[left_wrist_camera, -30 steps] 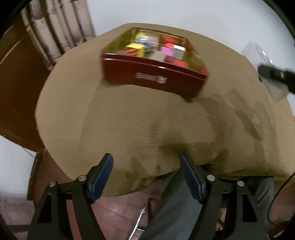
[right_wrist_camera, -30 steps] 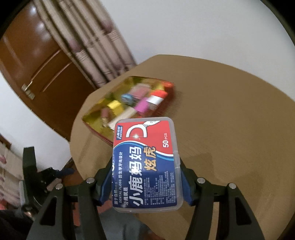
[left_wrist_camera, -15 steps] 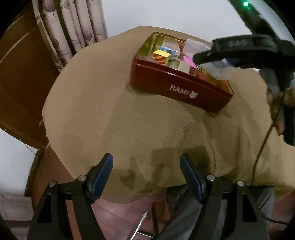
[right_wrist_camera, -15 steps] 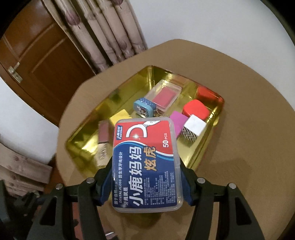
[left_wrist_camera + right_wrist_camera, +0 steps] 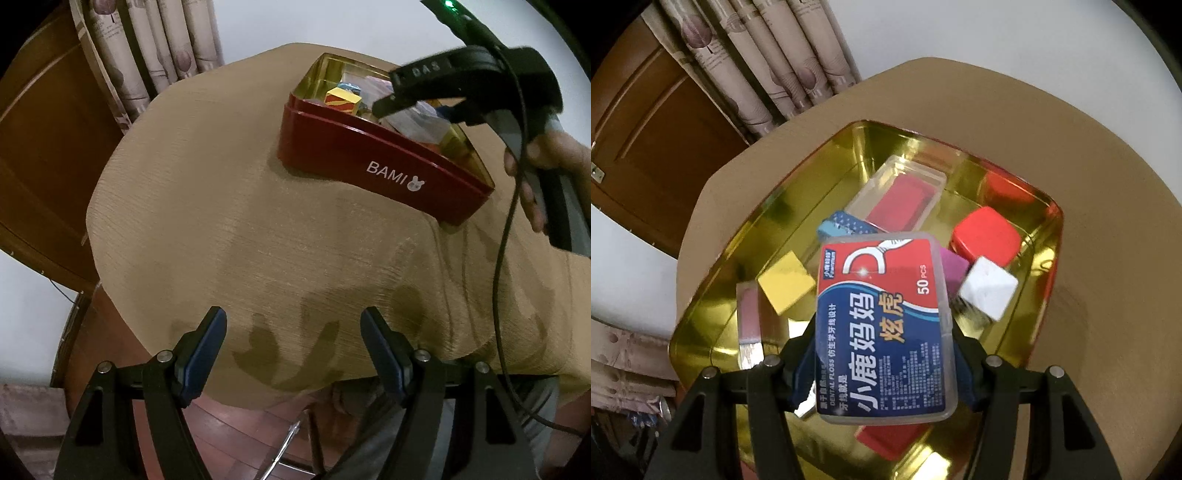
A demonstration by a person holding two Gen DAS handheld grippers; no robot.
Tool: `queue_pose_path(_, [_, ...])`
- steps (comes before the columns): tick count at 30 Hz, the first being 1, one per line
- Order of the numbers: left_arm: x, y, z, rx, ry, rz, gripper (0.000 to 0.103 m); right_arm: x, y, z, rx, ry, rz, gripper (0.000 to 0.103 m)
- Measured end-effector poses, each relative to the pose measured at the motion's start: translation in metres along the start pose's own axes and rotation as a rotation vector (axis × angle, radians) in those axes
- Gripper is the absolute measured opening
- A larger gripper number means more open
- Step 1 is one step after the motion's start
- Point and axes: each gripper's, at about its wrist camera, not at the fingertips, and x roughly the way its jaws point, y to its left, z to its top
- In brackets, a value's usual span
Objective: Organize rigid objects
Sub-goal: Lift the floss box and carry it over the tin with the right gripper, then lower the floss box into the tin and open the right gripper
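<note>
While the round table (image 5: 229,206) fills most of both views, its tan cloth lies bare directly ahead of the left gripper (image 5: 293,332), whose two fingers (image 5: 207,339) stand wide apart with nothing between them. The red tin (image 5: 369,158), gold inside and lettered BAMI on its near wall, sits on the table well beyond the left fingertips and off to their right. In the right wrist view the same tin (image 5: 713,295) lies open directly below and ahead of the right gripper (image 5: 886,354).

The right gripper is closed on a clear floss box (image 5: 886,325) with a blue and red label, clamped by its long sides between the two fingers and held above the tin, not touching its contents. Whether the box rests on anything beneath cannot be told.

Items inside the tin, relative to the right fingers:
- clear case (image 5: 901,195) with a red insert, far ahead;
- red box (image 5: 986,236), ahead and right;
- white cube (image 5: 988,291), just right of the floss box;
- yellow cube (image 5: 786,282), just left of the floss box;
- small pink stick (image 5: 750,321), further left.
</note>
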Motion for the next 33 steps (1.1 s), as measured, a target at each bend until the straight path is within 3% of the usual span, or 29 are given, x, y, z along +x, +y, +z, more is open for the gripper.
queue_pose_path(11, [0.002, -0.002, -0.002, -0.009, 0.007, 0.003, 0.071, 0.019, 0.029, 0.032, -0.033, 0.037, -0.010, 0.062])
queue_pose_path(17, [0.000, -0.003, -0.003, -0.013, -0.005, 0.009, 0.071, 0.015, 0.023, 0.027, 0.006, 0.011, 0.023, 0.062])
queue_pose_path(23, [0.000, -0.004, -0.002, -0.018, 0.004, 0.007, 0.071, 0.006, 0.017, 0.016, 0.003, -0.005, 0.001, 0.062])
queue_pose_path(28, [-0.003, -0.005, -0.002, -0.020, -0.005, 0.018, 0.071, -0.005, 0.004, 0.008, 0.046, -0.030, 0.052, 0.063])
queue_pose_path(30, [-0.006, -0.008, -0.002, -0.017, -0.011, 0.026, 0.071, -0.012, 0.001, 0.006, 0.048, -0.060, 0.008, 0.063])
queue_pose_path(33, [-0.013, -0.012, -0.001, -0.011, -0.028, 0.036, 0.071, -0.022, -0.003, 0.001, 0.053, -0.054, 0.080, 0.063])
